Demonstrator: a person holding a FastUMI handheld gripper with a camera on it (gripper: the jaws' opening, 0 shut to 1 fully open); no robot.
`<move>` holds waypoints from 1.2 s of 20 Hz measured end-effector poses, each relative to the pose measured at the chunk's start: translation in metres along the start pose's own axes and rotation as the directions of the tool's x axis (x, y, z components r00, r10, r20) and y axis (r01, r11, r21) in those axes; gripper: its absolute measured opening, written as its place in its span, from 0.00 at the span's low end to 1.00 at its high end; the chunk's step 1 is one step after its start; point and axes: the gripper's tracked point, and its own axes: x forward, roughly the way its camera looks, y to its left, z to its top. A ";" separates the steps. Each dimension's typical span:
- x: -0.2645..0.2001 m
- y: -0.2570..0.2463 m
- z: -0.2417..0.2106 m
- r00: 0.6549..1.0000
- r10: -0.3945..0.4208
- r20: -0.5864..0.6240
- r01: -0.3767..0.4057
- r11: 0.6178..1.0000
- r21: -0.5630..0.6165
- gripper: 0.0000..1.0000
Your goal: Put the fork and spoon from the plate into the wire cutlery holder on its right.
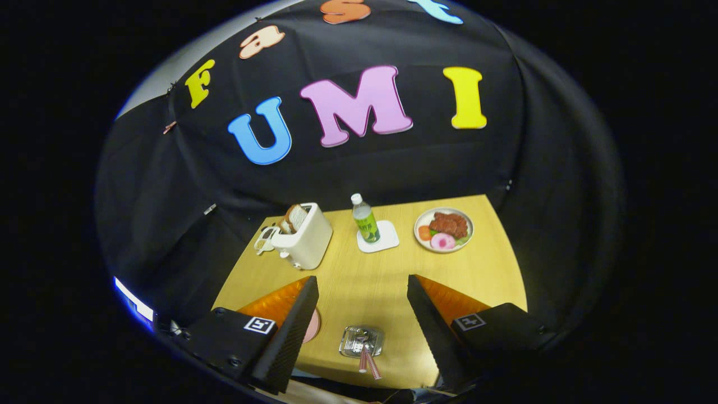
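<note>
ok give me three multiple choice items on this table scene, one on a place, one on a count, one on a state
1. Where does the bottle stand?
A. on a white coaster between the toaster and the plate of food
B. inside the wire cutlery holder
C. on top of the toaster

2. How many handles stick out of the wire cutlery holder?
A. none
B. two
C. five

3. How do the gripper fingers stand?
A. shut on the bottle
B. shut on the toaster
C. open, holding nothing

Key: 1 A, the bottle sits on the white square mid-table. 2 B, two striped handles lean out of the holder. 3 C, a wide gap of bare table shows between the fingers.
</note>
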 end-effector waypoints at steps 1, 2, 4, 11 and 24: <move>-0.009 0.006 0.012 0.998 -0.014 0.059 0.015 1.000 -0.012 0.99; -0.018 0.011 0.021 0.993 -0.027 0.115 0.029 0.999 -0.017 0.99; -0.034 0.021 0.040 0.974 -0.052 0.222 0.060 0.998 -0.032 0.99; -0.069 0.063 0.063 0.899 -0.128 0.420 0.178 0.981 -0.082 0.99; -0.046 0.113 0.035 0.907 -0.175 0.383 0.197 0.980 -0.019 0.99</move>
